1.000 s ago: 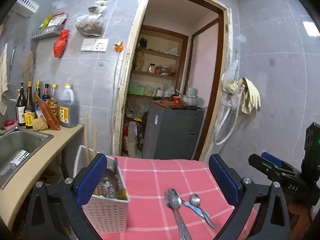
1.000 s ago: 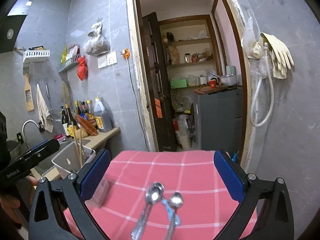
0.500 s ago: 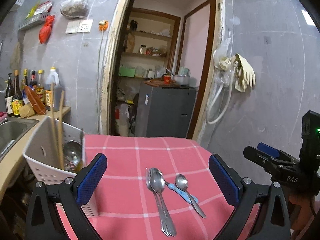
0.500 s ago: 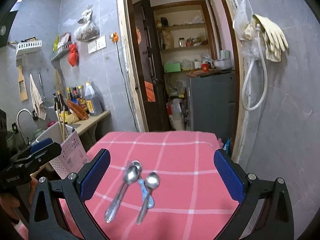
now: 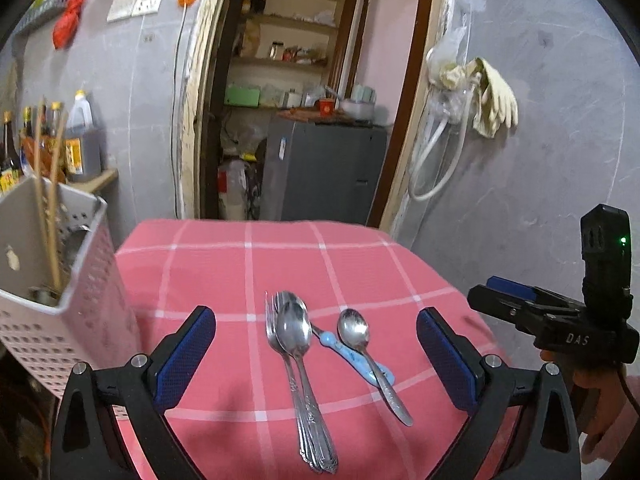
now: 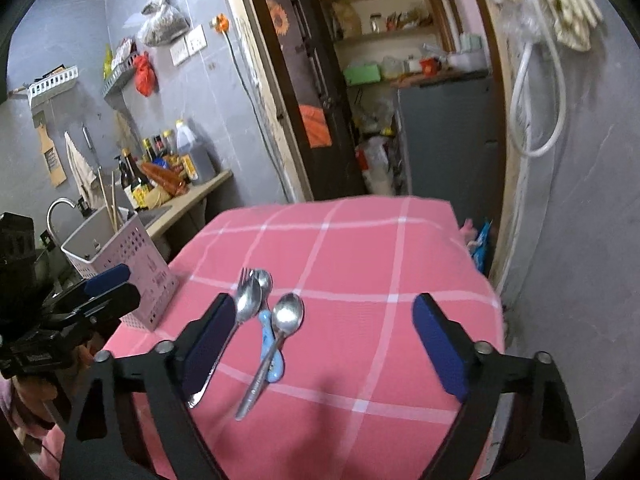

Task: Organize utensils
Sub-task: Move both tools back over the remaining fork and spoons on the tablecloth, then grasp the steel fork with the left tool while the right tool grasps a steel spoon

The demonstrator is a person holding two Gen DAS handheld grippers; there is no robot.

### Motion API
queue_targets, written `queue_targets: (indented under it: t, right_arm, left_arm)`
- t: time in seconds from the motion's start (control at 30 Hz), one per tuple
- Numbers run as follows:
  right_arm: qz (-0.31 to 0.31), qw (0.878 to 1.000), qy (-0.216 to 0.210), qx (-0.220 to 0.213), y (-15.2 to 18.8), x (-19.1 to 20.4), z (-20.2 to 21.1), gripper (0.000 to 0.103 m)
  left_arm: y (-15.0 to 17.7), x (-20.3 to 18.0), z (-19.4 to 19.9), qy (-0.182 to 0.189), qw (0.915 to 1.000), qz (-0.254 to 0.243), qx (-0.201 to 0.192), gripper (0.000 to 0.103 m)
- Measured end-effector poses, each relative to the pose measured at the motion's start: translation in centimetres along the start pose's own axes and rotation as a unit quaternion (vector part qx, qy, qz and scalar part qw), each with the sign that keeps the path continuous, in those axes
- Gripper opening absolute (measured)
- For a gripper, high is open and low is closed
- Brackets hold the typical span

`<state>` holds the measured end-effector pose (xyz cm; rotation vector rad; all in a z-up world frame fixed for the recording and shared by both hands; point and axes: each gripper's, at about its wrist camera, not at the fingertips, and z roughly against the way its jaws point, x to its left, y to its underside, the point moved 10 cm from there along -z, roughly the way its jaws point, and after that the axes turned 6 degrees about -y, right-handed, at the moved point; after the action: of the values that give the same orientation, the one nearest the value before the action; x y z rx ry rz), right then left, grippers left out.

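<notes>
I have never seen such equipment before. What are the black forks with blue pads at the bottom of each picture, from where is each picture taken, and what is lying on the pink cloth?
These are not robot arms. A person holds one two-finger gripper in each hand, and each carries a camera that looks forward between its fingers. So one picture looks from the left gripper, the other from the right gripper. Both are open and hold nothing. On the pink checked cloth lie a fork and a large spoon stacked together, a small metal spoon, and a light blue utensil partly under it. A white perforated basket with chopsticks stands at the cloth's left edge.
</notes>
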<state>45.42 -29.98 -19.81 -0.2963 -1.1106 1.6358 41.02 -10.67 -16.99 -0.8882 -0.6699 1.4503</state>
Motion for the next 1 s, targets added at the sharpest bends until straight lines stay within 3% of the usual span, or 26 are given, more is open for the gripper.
queue_targets:
  t: [0.3, 0.47, 0.67, 1.0]
  right_arm:
    - [-0.007, 0.998, -0.033, 0.054, 2.2, -0.1, -4.8, 0.052]
    - [-0.005, 0.995, -0.049, 0.086, 3.5, 0.7, -7.4, 0.035]
    - [-0.005, 0.991, -0.069, 0.116, 4.4, 1.4, -9.4, 0.027]
    - [-0.009, 0.986, -0.089, 0.141, 5.0, 1.7, -11.2, 0.023]
  left_arm:
    - [2.2, 0.8, -5.3, -0.007, 0.9977, 0.024, 0.062, 0.086]
    - [3.2, 1.1, -7.4, 0.002, 0.9958, 0.023, 0.089, 0.067]
    - [3.6, 1.4, -9.3, 0.02, 0.993, 0.032, 0.112, 0.053]
    - [4.5, 1.5, -11.3, 0.032, 0.9873, 0.049, 0.148, 0.044]
